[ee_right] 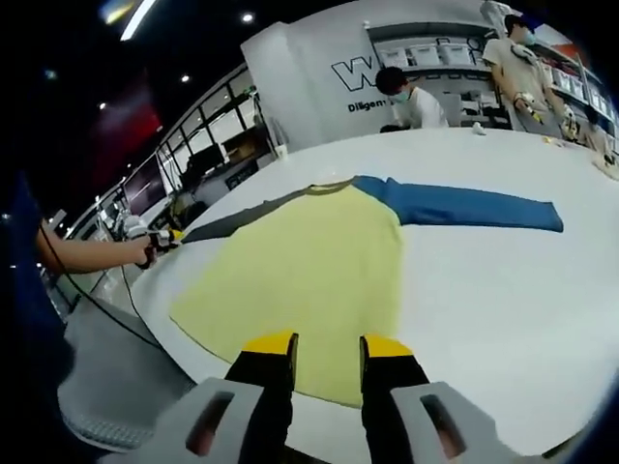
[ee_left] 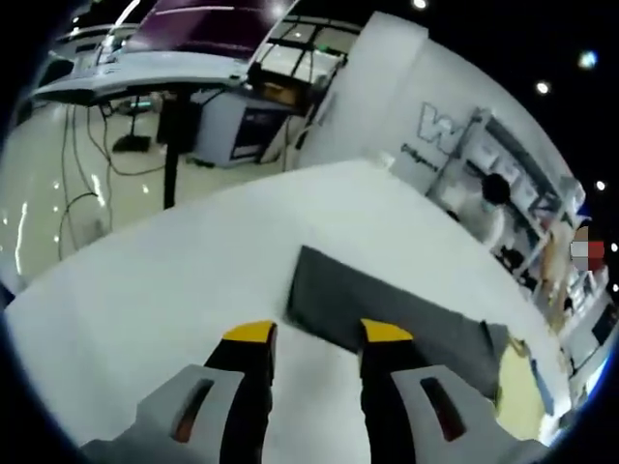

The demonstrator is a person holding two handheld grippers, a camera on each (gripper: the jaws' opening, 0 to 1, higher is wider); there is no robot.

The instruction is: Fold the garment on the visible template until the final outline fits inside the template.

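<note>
left gripper view: low over the white table [ee_left: 145, 290], close to the shirt's grey sleeve [ee_left: 387, 314], facing across to the far edge.
right gripper view: higher, off the near edge, looking down over the yellow shirt [ee_right: 309, 266].
shared: grey sleeve, same table.

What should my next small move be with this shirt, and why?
Probably lower the left gripper onto the end of the grey sleeve and close on it. The yellow shirt lies flat and unfolded on the white table, the grey sleeve and blue sleeve spread wide. Both grippers look open and empty, and the left one's jaws already point at the grey sleeve.
</note>
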